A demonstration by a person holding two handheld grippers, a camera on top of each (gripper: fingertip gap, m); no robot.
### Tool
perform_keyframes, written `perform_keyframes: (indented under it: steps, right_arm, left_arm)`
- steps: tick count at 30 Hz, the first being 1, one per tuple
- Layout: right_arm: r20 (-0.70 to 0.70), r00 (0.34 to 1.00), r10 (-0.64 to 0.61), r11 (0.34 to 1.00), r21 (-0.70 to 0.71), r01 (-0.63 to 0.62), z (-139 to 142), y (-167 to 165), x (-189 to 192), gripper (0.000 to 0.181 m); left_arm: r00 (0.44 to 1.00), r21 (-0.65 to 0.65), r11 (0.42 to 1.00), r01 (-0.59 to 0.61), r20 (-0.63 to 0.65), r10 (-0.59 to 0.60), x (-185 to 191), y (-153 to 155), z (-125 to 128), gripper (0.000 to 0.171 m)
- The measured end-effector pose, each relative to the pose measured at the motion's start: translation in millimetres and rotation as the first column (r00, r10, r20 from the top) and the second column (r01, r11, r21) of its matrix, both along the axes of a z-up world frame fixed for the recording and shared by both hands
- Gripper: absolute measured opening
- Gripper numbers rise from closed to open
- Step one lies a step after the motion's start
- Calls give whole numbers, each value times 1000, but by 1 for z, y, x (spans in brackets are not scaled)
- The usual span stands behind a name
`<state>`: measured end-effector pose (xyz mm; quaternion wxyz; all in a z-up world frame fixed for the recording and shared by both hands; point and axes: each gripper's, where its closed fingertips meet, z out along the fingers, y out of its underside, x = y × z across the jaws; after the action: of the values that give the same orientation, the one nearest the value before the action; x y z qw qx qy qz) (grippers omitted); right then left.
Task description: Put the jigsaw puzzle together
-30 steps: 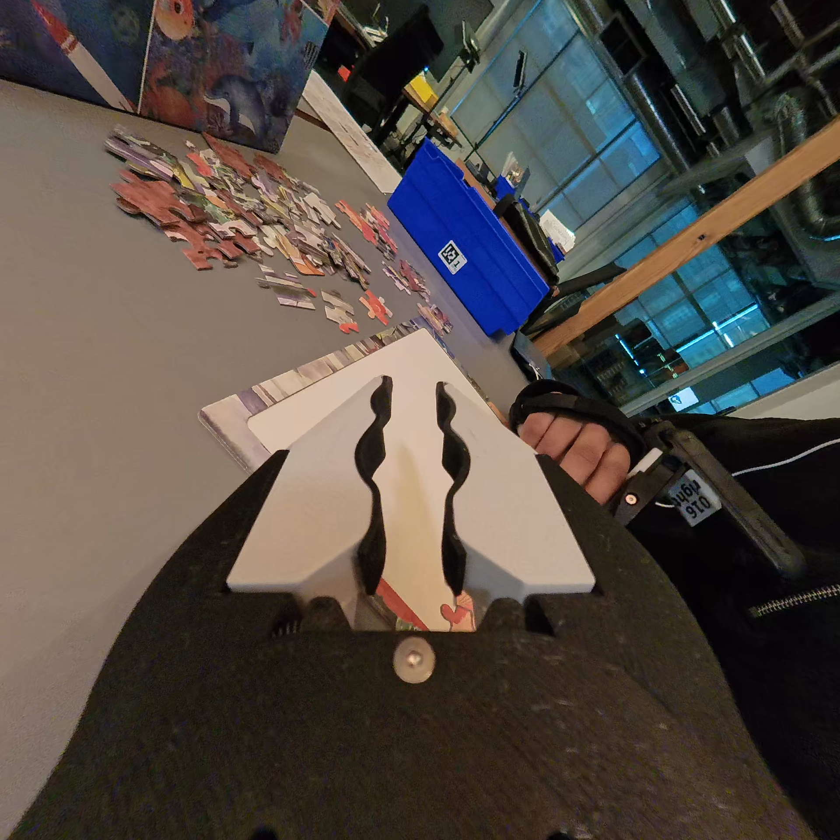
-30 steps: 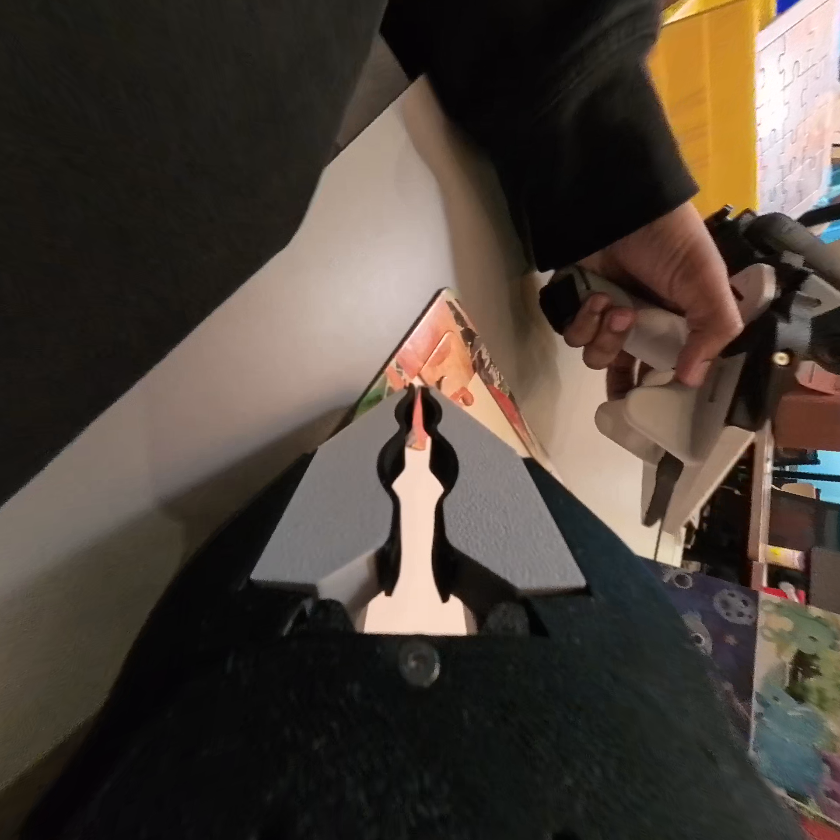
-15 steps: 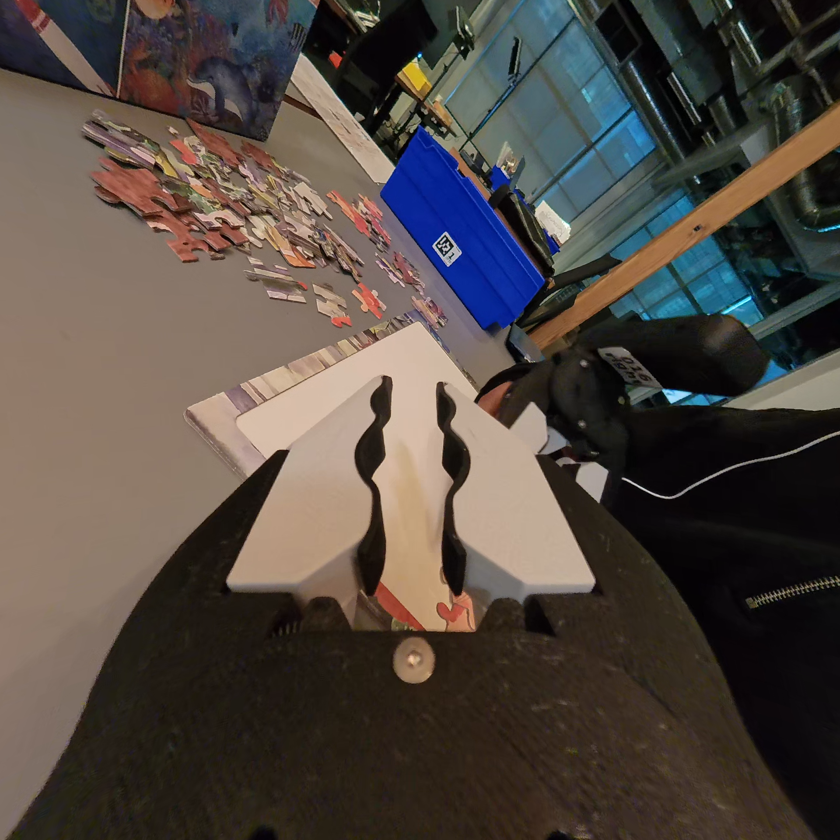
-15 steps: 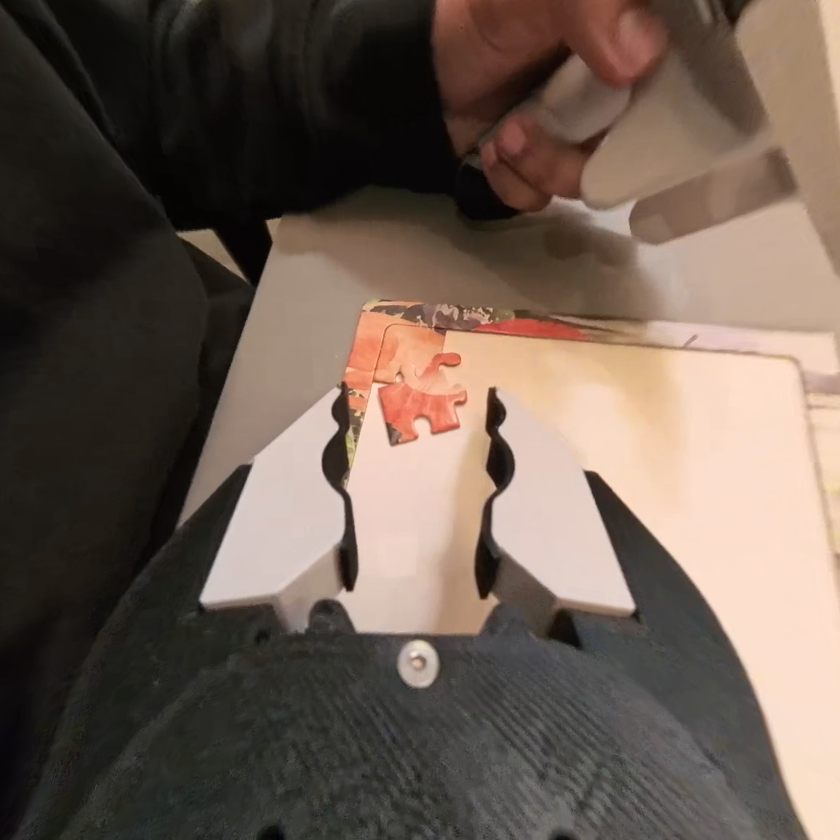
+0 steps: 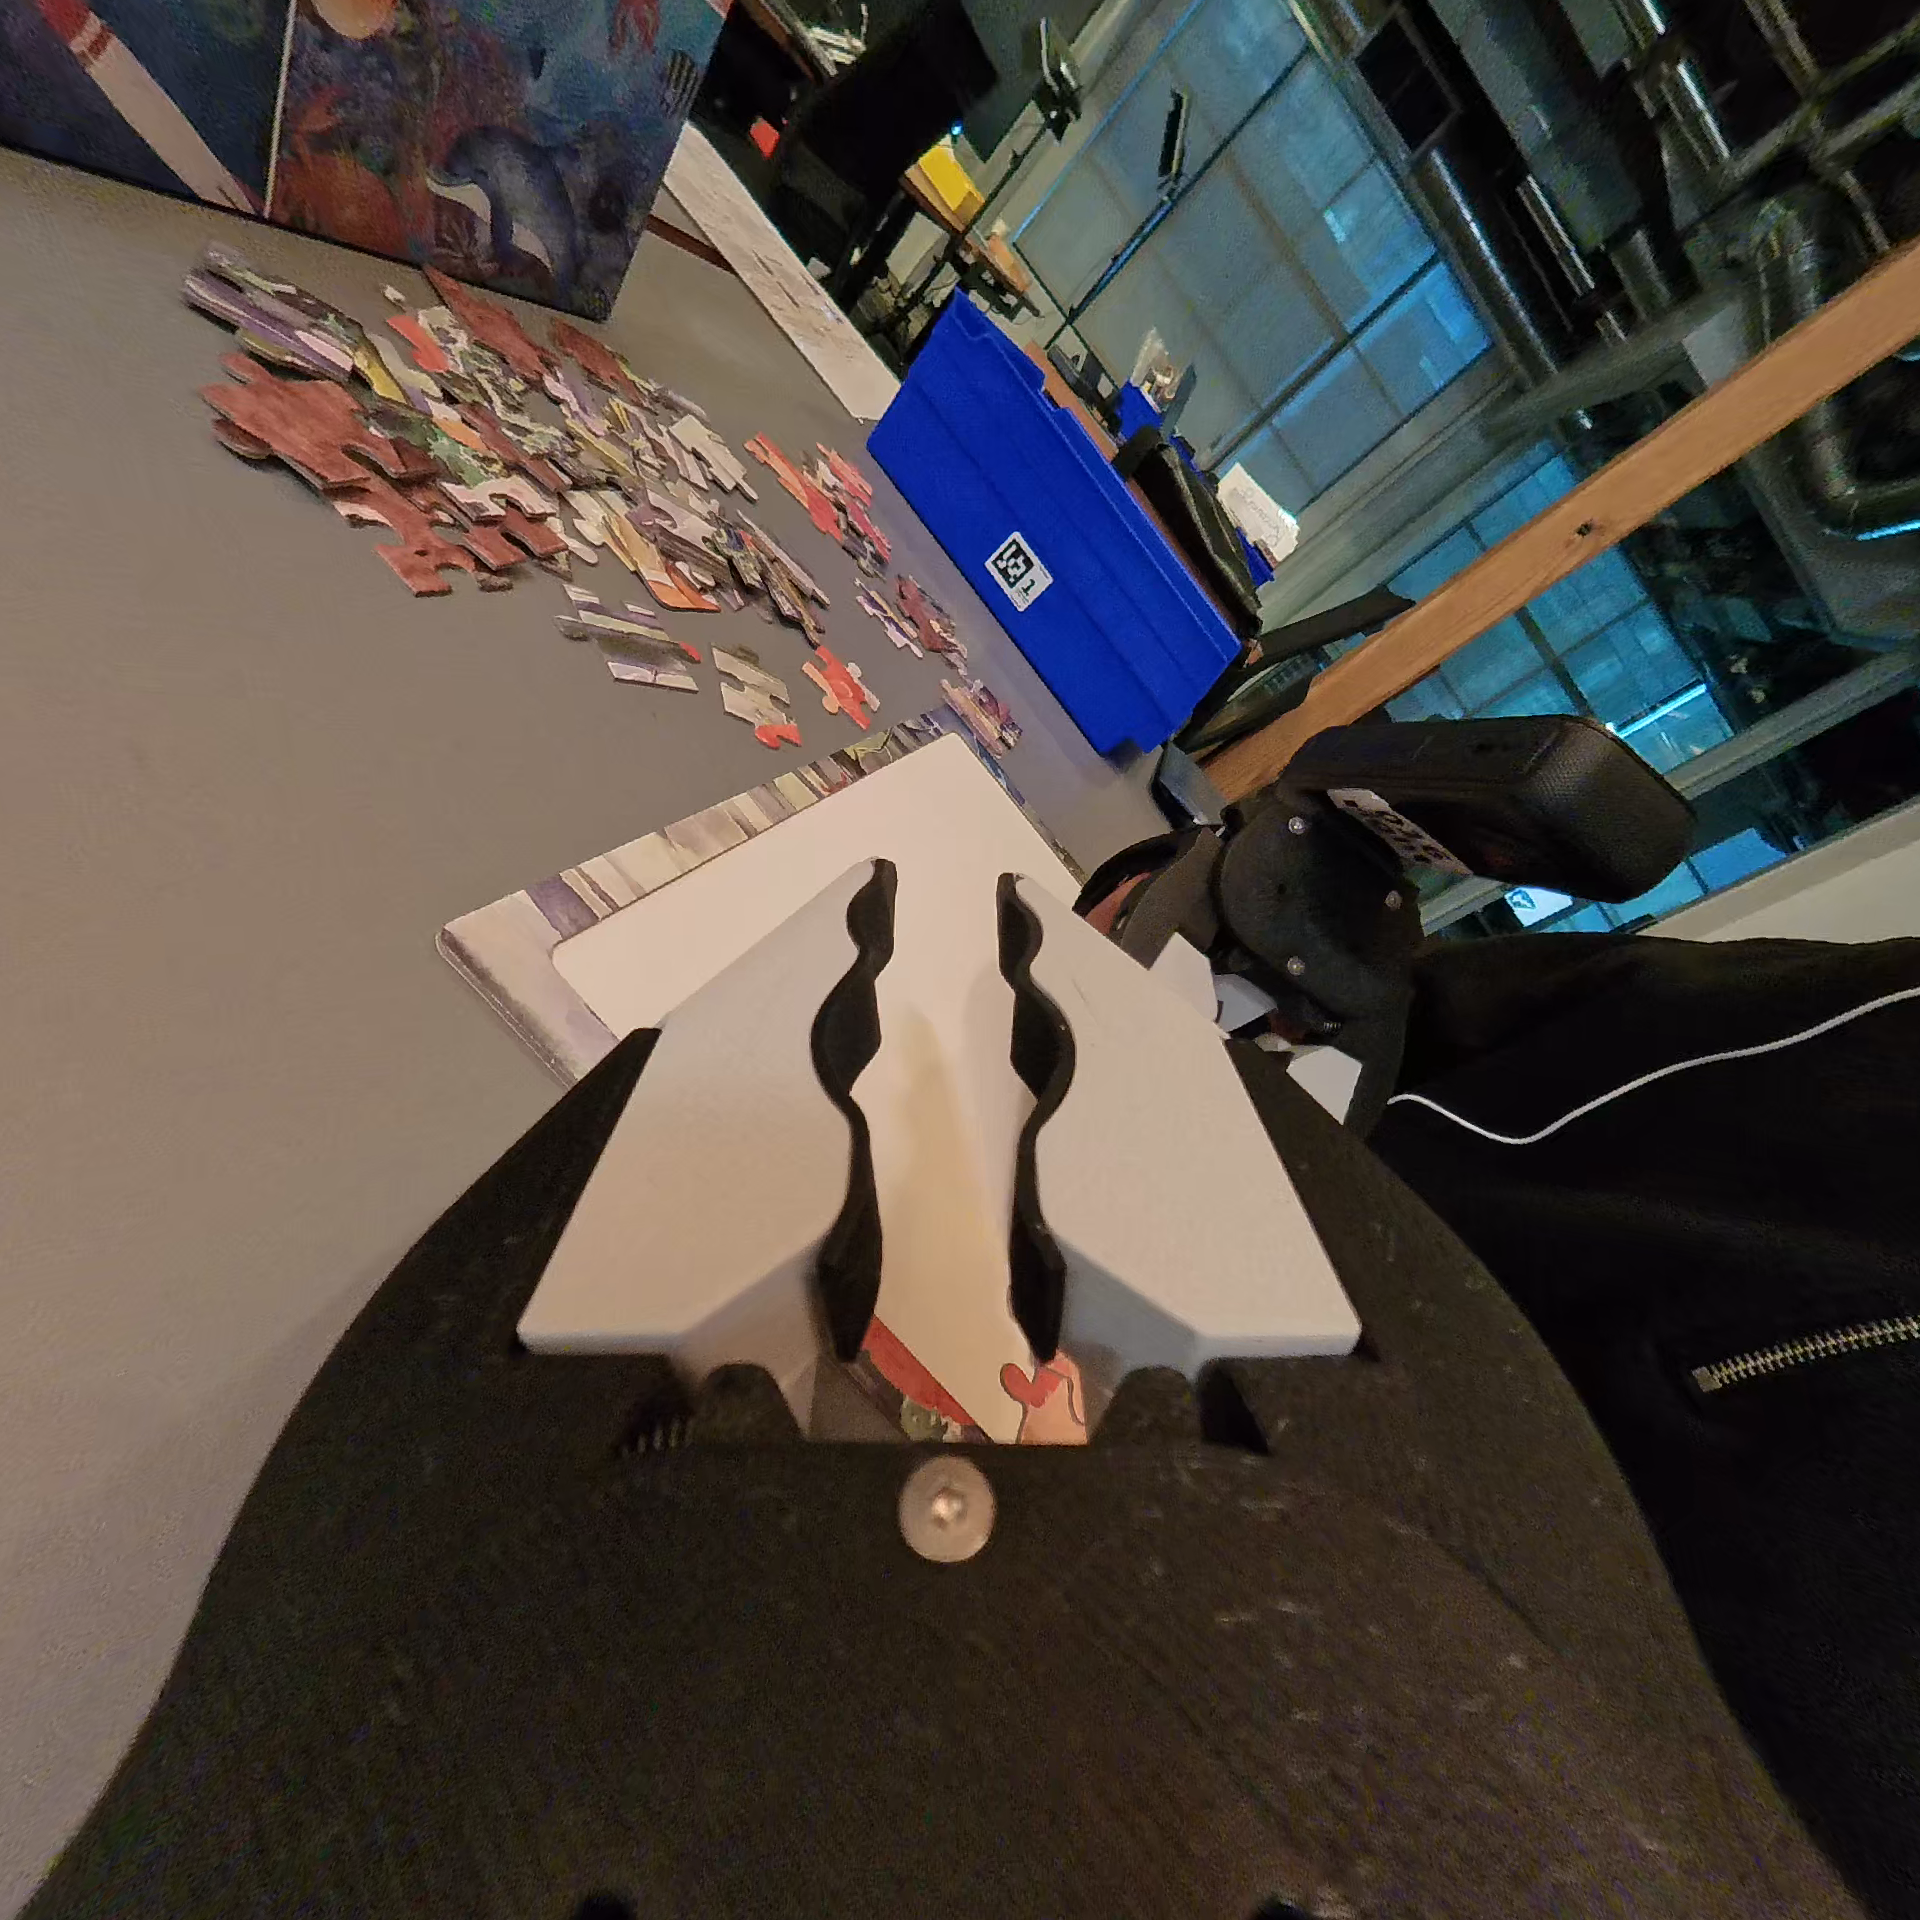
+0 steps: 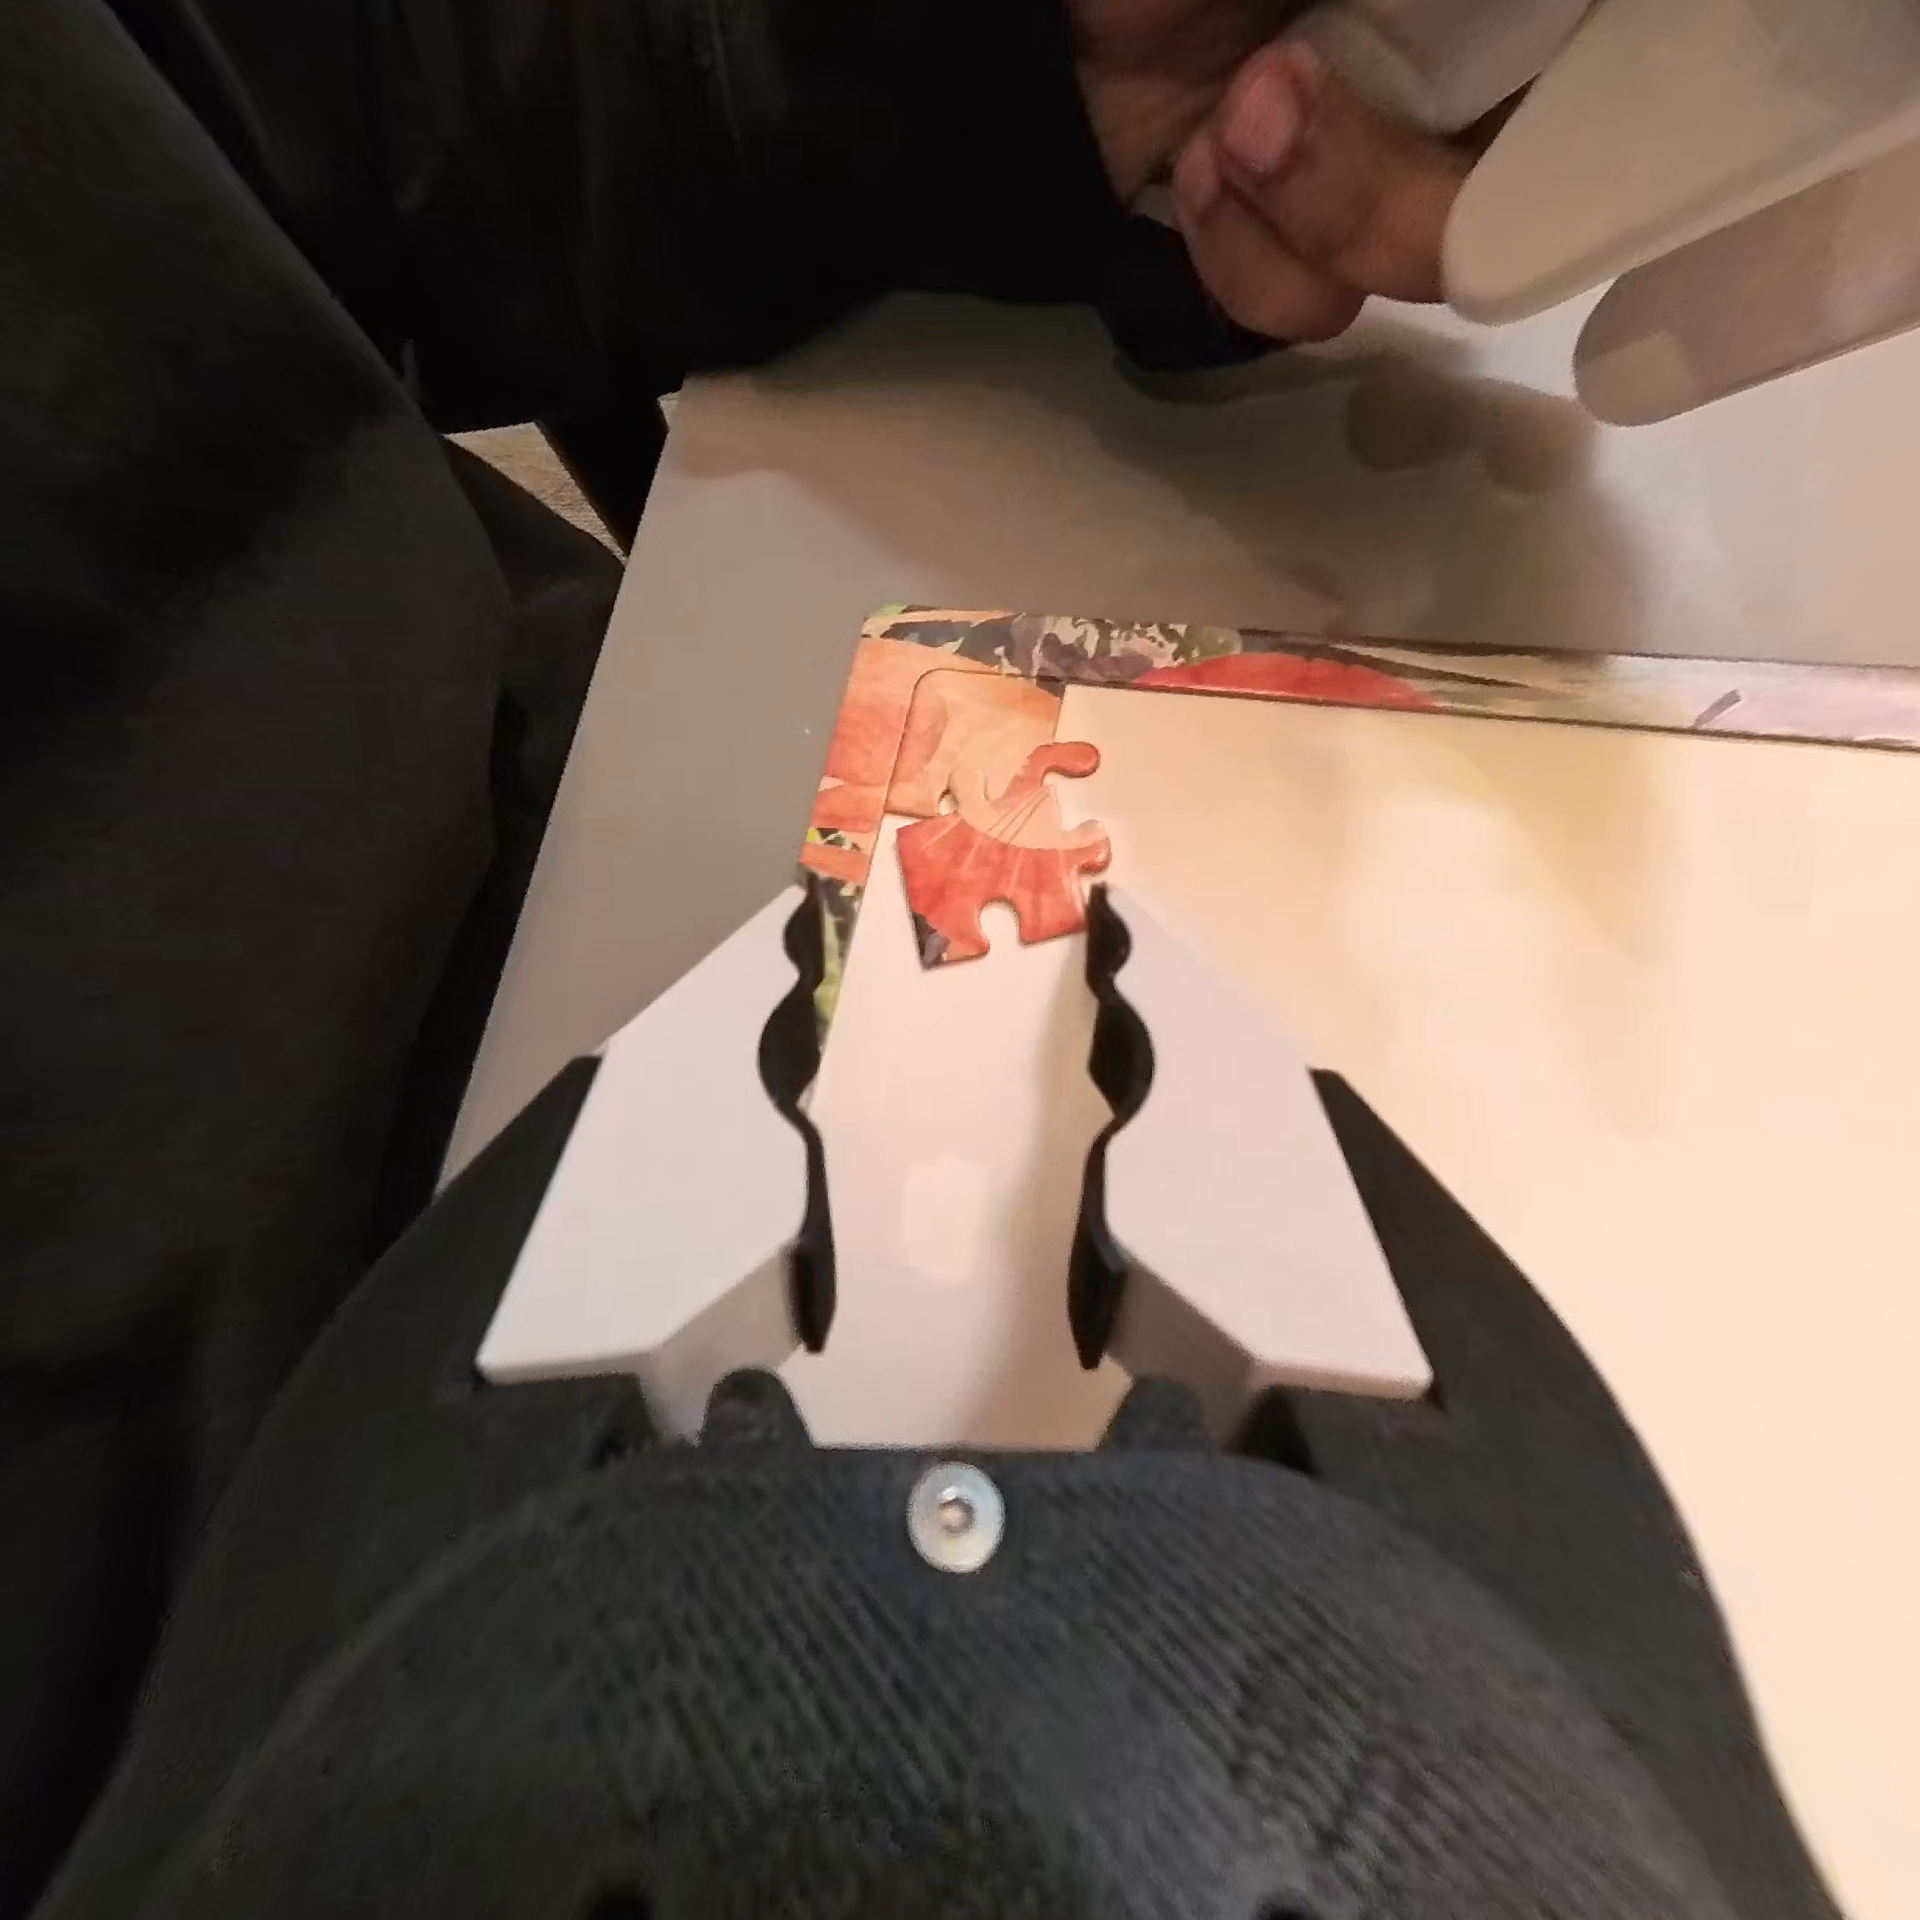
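The right gripper (image 6: 940, 909) hovers low over the puzzle tray (image 6: 1455, 1039), its jaws spread wide and holding nothing. Just ahead of its fingertips an orange-red puzzle piece (image 6: 992, 883) lies tilted on the tray's pale floor, touching the corner piece (image 6: 977, 758) seated in the tray's corner, not pressed flush with it. The left gripper (image 5: 940, 883) also stands apart-jawed and empty, angled over the same tray (image 5: 644, 935) on the grey counter (image 5: 260, 831). Farther off on the counter a heap of loose puzzle pieces (image 5: 520, 488) spreads before the puzzle box (image 5: 416, 145), with a blue bin (image 5: 1049, 582) beyond the counter's edge.
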<state>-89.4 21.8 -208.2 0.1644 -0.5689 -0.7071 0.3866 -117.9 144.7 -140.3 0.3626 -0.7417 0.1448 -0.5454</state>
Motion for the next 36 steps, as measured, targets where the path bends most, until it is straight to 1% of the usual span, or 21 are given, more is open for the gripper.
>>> perform_keyframes:
  steps: [8,12,19,22,26,30,36]
  right_arm:
    - [19,998,54,996,-72,-52,3,-11,8,46]
    - [12,999,39,998,-58,-38,4,-7,8,47]
    - [-45,999,-19,999,-48,17,12,4,1,46]
    - [-57,998,-25,999,-24,23,11,4,-3,48]
    - [-57,998,-16,999,50,18,6,3,-6,48]
    - [-53,999,1,997,82,3,2,-2,-9,48]
    - [-47,999,23,990,143,-16,-4,-4,-10,43]
  left_arm:
    - [1000,-2,1000,1,2,-1,0,0,0,18]
    - [1000,-3,1000,0,3,0,0,0,0,18]
    - [1000,-4,1000,1,4,-1,0,0,0,18]
    - [1000,-4,1000,1,3,-1,0,0,0,18]
    - [1000,-4,1000,1,4,0,0,0,0,18]
    - [1000,-4,1000,1,3,-1,0,0,0,18]
    - [1000,-4,1000,0,4,0,0,0,0,18]
